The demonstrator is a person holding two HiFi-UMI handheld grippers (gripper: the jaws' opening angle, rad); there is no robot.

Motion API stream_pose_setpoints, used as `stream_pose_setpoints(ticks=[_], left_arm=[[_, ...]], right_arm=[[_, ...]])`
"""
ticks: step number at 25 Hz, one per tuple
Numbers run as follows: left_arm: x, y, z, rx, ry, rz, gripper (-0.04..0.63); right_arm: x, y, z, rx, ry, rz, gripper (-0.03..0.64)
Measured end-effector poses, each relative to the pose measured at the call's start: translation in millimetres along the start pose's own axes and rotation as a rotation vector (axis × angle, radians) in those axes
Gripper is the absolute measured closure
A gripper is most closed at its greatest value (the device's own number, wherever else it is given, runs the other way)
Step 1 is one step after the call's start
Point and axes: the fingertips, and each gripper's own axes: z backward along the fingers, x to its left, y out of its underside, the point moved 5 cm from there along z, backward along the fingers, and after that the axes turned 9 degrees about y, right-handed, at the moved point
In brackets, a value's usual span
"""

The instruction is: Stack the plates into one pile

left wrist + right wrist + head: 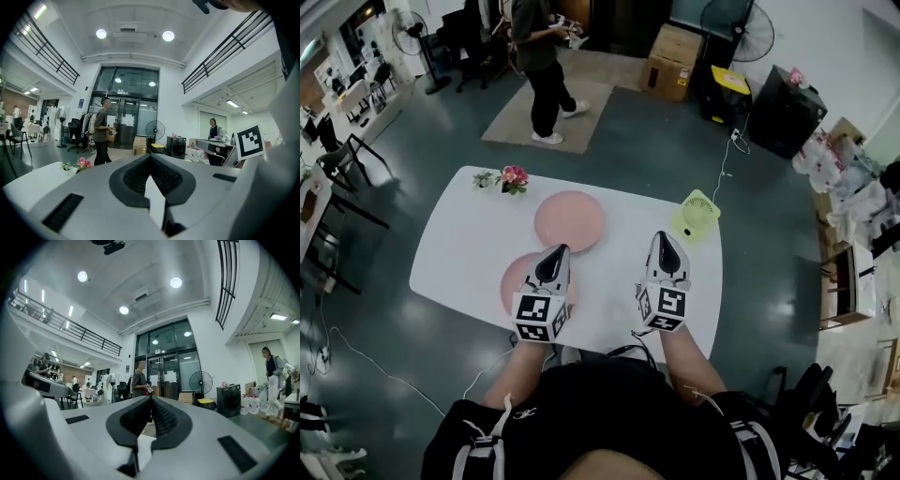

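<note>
Two pink plates lie on the white table [459, 234]. One plate [570, 220] sits near the middle toward the far edge; the other plate [516, 281] lies nearer me, partly hidden under my left gripper [556, 251]. That gripper hovers above it, raised, with its jaws shut and nothing between them. My right gripper [665, 239] floats over the table's right part, apart from both plates, also shut and empty. In both gripper views the jaws [150, 157] [151, 399] point level across the room, pads meeting, and neither plate shows.
A small vase of pink flowers [512, 178] stands at the table's far left. A light green desk fan [699, 213] sits at the far right corner. Beyond the table a person [539, 66] stands on a rug, near boxes [673, 61] and a floor fan.
</note>
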Motion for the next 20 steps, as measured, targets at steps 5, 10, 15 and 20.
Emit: stream_pose_setpoints(ticks=[5,10,15,20], left_arm=[[-28.2,6.1,-9.5,0.041,0.007,-0.013,0.583],[-39.8,28.5,-9.0,0.092,-0.003,0.006,0.583],[-20.8,29.0,13.2,0.094,0.020,-0.020,0.583],[45.6,34.2,79.0,0.075,0.064,-0.045,0.583]], right_arm=[[-18.0,7.4,9.9,0.036,-0.034,-0.045,0.601],[-14.7,23.7,16.5,0.071,-0.089,-0.070,0.601],[21.2,29.1,21.9,0.060,-0.085,-0.086,0.600],[113.0,34.5,39.7,0.057,-0.042,-0.088,0.600]])
